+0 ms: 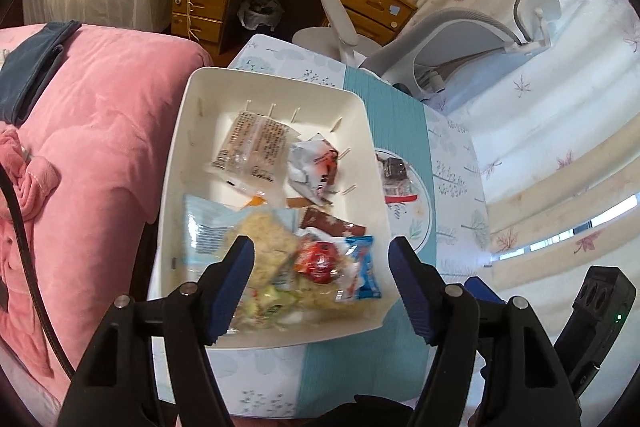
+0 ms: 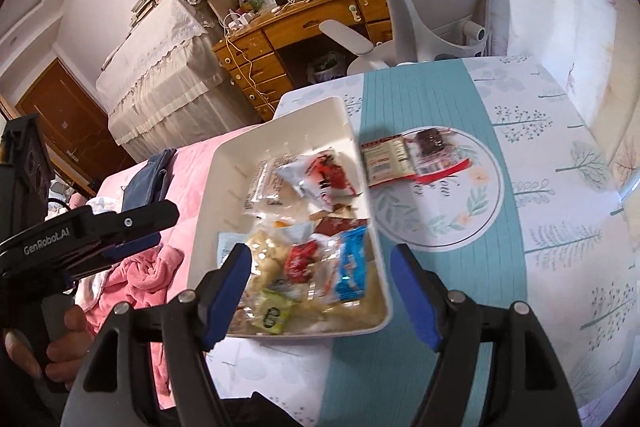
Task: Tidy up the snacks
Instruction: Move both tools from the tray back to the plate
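White bin (image 1: 188, 163): on the desk (image 2: 540, 187), I see it heaped with crinkly, light wrappers.
Stray packet (image 2: 408, 159): just right of bin, slippery; I'd pinch a sealed edge.
Left claw (image 1: 320, 287): spread, nothing pinched.
Right claw (image 2: 320, 291): spread, nothing pinched.

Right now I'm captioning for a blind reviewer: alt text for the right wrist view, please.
The open right gripper hovers empty over a white tray of wrapped snacks on a teal tablecloth. One brown snack packet lies outside, right of the tray.
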### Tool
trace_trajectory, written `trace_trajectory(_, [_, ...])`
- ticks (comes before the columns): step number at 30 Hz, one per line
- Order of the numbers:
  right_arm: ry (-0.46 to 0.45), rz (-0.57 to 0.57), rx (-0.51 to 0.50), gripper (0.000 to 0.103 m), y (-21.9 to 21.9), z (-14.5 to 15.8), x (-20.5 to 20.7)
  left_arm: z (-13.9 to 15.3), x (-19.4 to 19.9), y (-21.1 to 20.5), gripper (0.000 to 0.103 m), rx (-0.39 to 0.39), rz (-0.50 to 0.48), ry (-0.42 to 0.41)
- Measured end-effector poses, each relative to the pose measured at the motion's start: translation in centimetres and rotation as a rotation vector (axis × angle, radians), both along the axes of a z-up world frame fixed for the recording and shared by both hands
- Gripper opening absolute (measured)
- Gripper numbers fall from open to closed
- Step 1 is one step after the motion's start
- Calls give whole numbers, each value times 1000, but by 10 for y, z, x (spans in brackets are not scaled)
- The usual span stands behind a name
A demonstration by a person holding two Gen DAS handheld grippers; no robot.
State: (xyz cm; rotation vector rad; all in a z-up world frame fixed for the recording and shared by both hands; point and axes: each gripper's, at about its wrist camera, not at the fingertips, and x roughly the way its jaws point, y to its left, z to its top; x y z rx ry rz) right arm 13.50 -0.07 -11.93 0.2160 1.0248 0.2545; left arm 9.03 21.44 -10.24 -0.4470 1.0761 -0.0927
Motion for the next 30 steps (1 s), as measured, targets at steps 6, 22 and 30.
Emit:
trace_trajectory(6, [17,29,-2,72,-40,2,9,0,-2,-47,70,10,36,5])
trace_trajectory(22, [115,34,41,72,-147,-11,84,-12,10,-167,74,66,133,-68])
trace_trajectory(30, [261,0,66,72,-161,-30,144,-32,28,-201,74,106,121,-96])
